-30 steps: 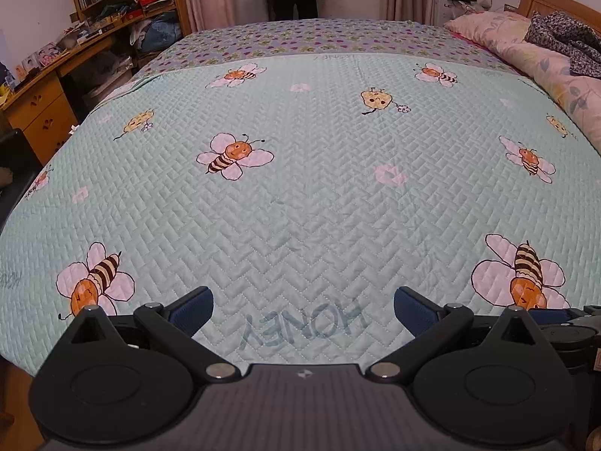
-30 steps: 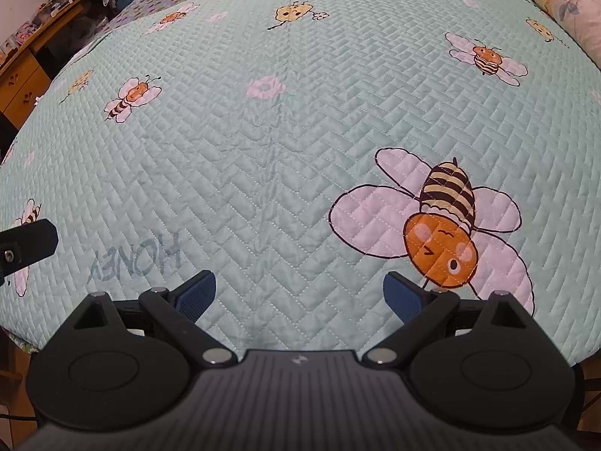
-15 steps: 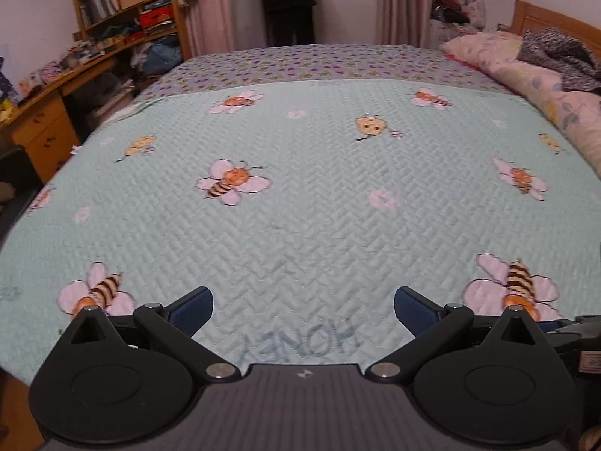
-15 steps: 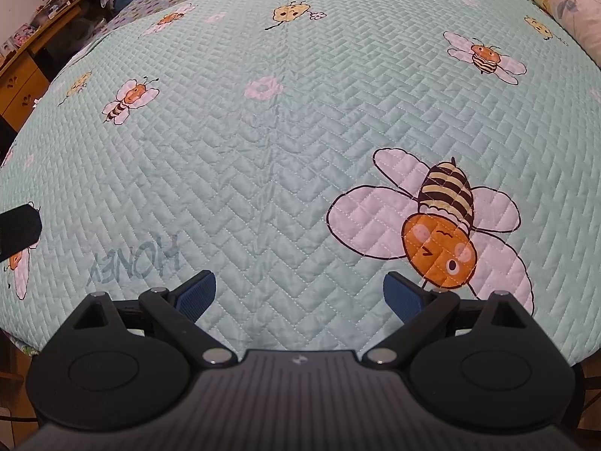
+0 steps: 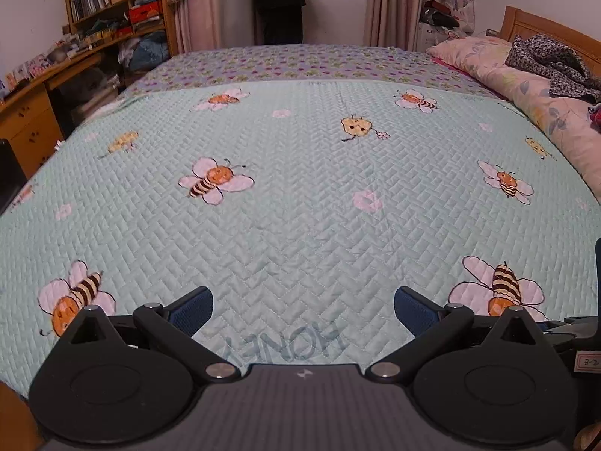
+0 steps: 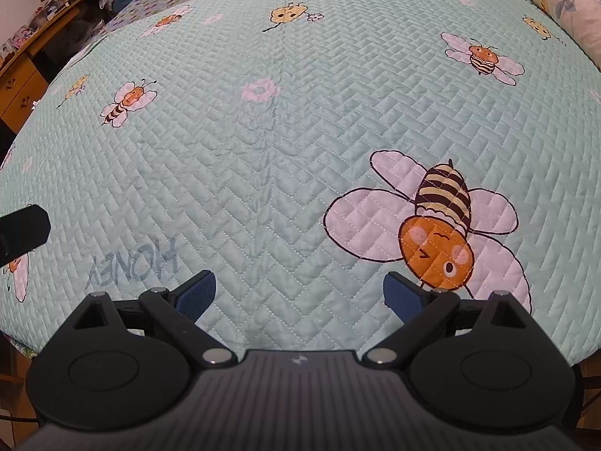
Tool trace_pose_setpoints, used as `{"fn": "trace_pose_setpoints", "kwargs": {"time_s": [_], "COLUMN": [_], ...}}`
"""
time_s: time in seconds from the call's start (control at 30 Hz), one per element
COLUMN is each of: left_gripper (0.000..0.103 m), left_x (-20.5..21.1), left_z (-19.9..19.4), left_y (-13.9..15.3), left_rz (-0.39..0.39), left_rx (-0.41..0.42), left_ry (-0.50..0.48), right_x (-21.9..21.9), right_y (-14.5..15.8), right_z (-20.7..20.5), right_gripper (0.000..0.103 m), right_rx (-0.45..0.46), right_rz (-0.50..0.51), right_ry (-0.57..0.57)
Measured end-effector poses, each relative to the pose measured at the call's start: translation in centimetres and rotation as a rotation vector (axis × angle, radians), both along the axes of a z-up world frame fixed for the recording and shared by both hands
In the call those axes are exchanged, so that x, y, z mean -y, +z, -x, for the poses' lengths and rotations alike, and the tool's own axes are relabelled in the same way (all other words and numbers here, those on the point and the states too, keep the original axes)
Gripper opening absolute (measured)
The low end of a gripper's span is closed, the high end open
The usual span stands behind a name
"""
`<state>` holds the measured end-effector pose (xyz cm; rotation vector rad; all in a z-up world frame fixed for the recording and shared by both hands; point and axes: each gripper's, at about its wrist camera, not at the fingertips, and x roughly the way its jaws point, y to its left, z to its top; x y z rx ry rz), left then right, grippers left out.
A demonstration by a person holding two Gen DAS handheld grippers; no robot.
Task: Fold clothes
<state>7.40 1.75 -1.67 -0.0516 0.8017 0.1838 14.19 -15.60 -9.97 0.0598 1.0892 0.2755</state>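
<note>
A pale green quilted bedspread (image 5: 300,195) printed with bees covers the bed in both views. No garment lies on it near the grippers. A dark patterned piece of clothing (image 5: 552,64) is heaped on the pink pillow at the far right. My left gripper (image 5: 303,310) hovers open above the bed's near edge, over the "HONEY" lettering, with nothing between its blue pads. My right gripper (image 6: 299,295) is also open and empty, just left of a large bee print (image 6: 435,233). The tip of the left gripper (image 6: 22,231) shows at the left edge of the right wrist view.
A wooden desk with bookshelves (image 5: 86,37) runs along the left of the bed. A person in dark clothes (image 5: 280,3) stands at the far end by the curtains and window. A wooden headboard (image 5: 552,34) and pink pillow (image 5: 526,86) lie to the right.
The left gripper has tilted upward, so more of the room, window and shelves shows above the bed. The right gripper has barely moved. Both stayed open.
</note>
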Motion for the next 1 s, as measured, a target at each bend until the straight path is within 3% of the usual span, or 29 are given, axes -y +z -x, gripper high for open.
{"fn": "trace_pose_setpoints", "kwargs": {"time_s": [0.37, 0.77, 0.87, 1.0], "left_gripper": [0.102, 0.103, 0.102, 0.102], "left_x": [0.3, 0.5, 0.4, -0.3], "left_z": [-0.1, -0.4, -1.2, -2.5], "left_y": [-0.2, -0.4, -1.4, -4.2], "left_rz": [-0.024, -0.02, 0.032, 0.162], "left_rx": [0.003, -0.051, -0.101, -0.19], "left_ry": [0.004, -0.016, -0.039, -0.049], "right_x": [0.0, 0.3, 0.5, 1.3], "right_y": [0.0, -0.3, -0.4, -0.9], "right_z": [0.0, -0.3, -0.3, -0.4], "right_gripper": [0.096, 0.096, 0.096, 0.096], "right_rx": [-0.003, -0.009, -0.01, -0.021], "right_rz": [0.001, -0.009, -0.014, -0.022], "right_ry": [-0.003, -0.01, -0.014, -0.034]}}
